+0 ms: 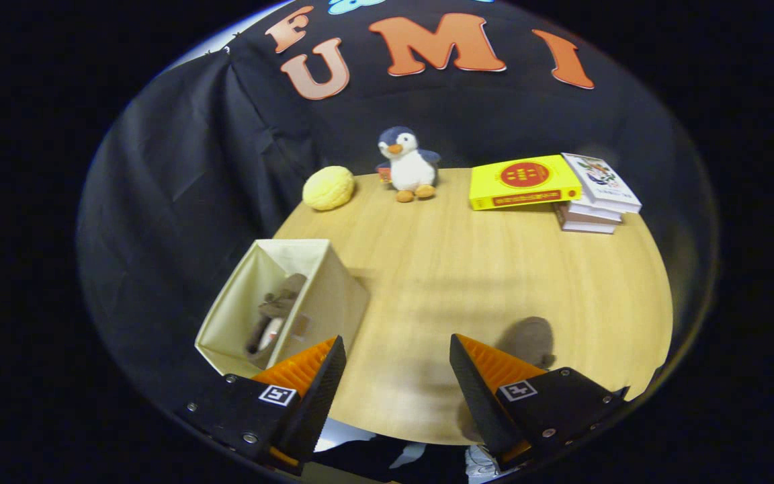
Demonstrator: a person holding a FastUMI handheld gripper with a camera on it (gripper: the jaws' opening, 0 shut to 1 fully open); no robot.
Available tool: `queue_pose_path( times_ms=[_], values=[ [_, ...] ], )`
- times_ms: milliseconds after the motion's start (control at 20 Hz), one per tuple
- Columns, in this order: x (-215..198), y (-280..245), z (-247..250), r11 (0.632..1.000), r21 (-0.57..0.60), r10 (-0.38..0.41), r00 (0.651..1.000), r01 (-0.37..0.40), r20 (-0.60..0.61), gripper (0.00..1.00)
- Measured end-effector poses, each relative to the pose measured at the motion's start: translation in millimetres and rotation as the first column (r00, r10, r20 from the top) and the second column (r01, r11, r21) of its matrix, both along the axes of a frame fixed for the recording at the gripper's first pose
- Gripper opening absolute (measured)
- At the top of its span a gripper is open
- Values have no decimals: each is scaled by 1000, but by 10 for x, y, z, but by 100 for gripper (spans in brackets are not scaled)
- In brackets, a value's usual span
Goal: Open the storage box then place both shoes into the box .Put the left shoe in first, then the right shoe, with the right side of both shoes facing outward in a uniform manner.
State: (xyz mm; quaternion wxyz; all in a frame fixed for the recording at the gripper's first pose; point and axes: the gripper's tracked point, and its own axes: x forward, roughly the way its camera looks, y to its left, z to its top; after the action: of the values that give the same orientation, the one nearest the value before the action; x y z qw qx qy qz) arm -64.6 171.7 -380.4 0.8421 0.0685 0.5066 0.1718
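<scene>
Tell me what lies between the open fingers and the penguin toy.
Bare tabletop in the gripper view: nothing lies between the open gripper and the penguin toy.

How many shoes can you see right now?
2. One shoe lies inside the open storage box, beyond the open claw. The other shoe sits on the table, partly hidden behind a finger.

Bare table (pixel 467 282) ahead of spread tongs (pixel 397 366); box (pixel 333 296) left
</scene>
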Motion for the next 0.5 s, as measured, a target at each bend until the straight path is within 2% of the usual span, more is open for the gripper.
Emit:
queue_pose_path(
  times_ms=[250,400,500],
  values=[
    [-303,-928,-493,991,-91,-109,991,102,-77,94],
    [-459,-1212,-771,985,-138,-118,987,103,-108,91],
    [-559,-1218,-916,987,-140,-104,985,85,-140,86]
  ],
)
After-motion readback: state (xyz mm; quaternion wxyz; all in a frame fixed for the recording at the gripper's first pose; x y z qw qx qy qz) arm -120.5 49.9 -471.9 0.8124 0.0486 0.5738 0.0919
